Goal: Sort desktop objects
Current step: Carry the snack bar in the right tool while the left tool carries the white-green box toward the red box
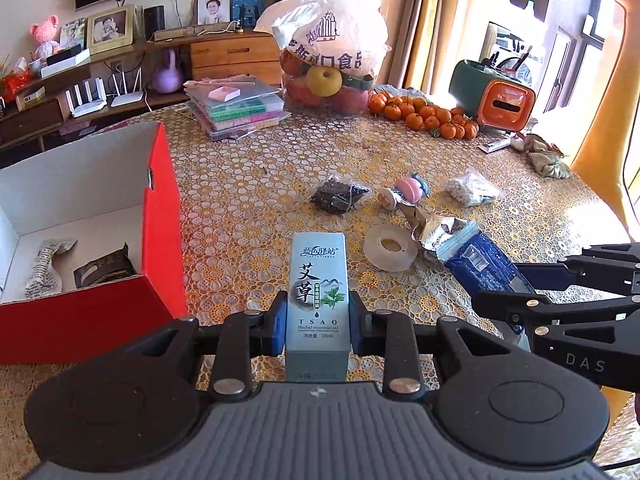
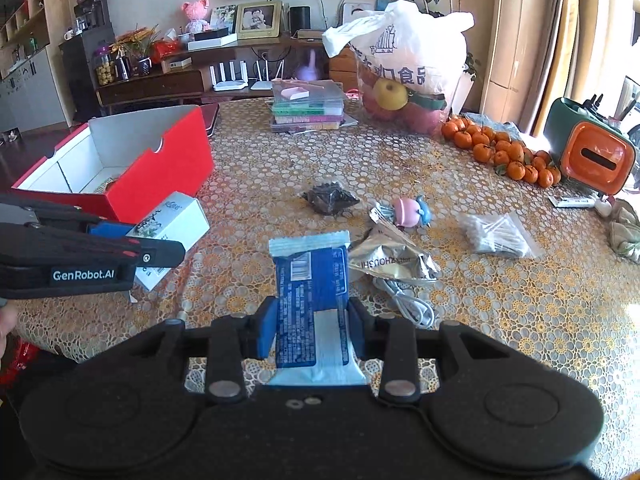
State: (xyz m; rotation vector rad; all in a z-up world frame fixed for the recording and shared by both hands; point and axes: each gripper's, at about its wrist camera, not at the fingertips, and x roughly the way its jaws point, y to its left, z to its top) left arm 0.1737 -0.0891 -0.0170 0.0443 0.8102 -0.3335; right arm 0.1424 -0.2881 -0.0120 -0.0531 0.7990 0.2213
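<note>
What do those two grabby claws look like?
Both claws are black, built from jointed bars with silver rivets, two round discs at the base, and blue pads inside the fingers. The left claw says "GenRobot.AI" in white on its side; the right claw shows "DAS".

box: "艾草", "TSAO", "Herbal essential oil", "10ml" | left gripper: "GenRobot.AI" | right gripper: "DAS" | bag: "口食品" | foil pack: "ZHOUSHI", upside down
</note>
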